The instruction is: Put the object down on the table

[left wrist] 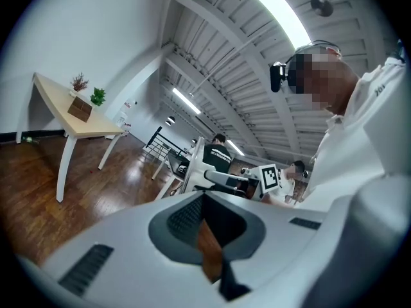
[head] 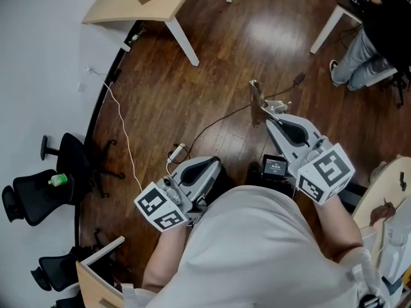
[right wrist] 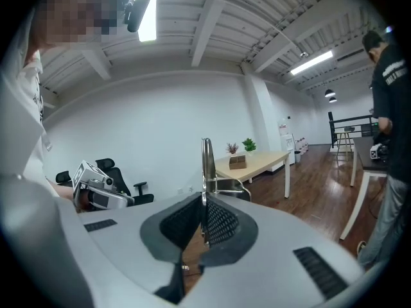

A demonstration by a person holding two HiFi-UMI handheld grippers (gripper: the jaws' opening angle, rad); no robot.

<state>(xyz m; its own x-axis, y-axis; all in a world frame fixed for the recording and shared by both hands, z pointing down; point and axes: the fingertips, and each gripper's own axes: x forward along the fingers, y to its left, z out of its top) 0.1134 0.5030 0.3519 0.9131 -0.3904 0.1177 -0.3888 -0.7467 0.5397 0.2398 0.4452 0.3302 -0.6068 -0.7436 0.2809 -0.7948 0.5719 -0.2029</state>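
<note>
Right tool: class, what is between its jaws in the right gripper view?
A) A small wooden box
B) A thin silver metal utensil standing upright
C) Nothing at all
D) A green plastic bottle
B: in the right gripper view the right tool is closed on a thin silver metal utensil that sticks up past the tips of the jaws.

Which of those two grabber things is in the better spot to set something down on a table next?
Right. The right gripper is shut on the metal piece, held upright over the floor. The left gripper has its jaws together with nothing between them. Neither is over a table yet.
</note>
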